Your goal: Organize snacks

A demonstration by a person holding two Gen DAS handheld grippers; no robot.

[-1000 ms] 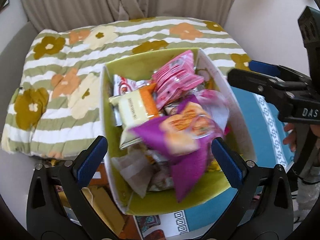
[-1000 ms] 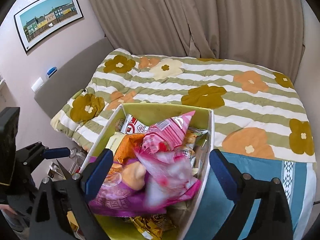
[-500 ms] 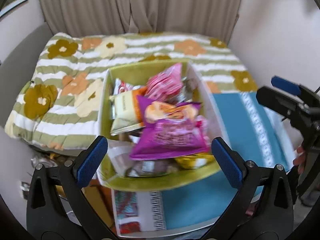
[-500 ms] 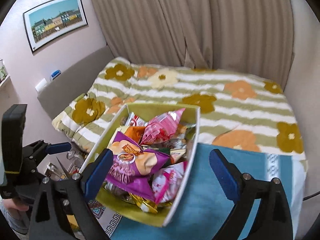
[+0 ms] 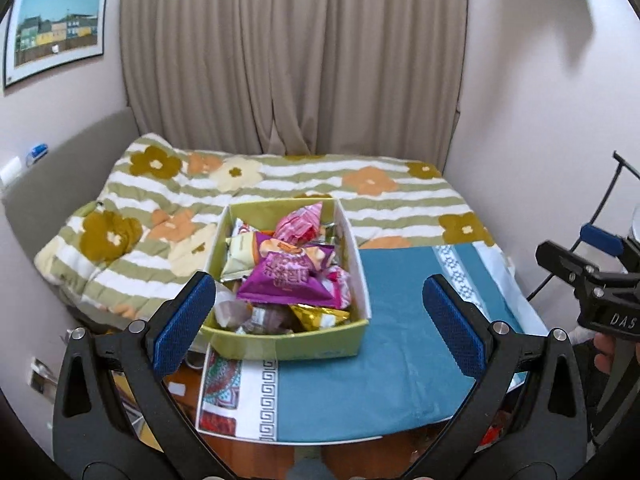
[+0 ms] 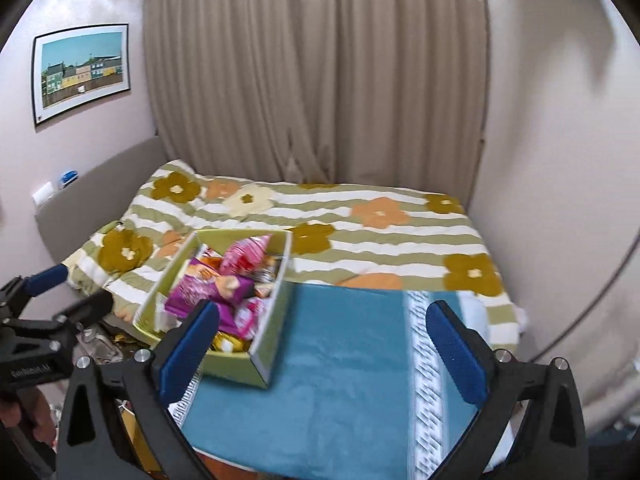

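Beige curtains and a floral striped bed fill the background; nearer, a teal cloth covers the tabletop. On its left part a green box heaped with snack packets is set, long axis running away from the cameras, a purple packet on top. Both grippers are held back from it — the left gripper faces it squarely and is judged nearer; the right gripper, jaws just opened wider with nothing between, has it ahead-left. Both pairs of jaws stand wide, empty.

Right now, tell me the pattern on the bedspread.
The bedspread has green and white stripes with orange, mustard and cream flowers; right wrist view.
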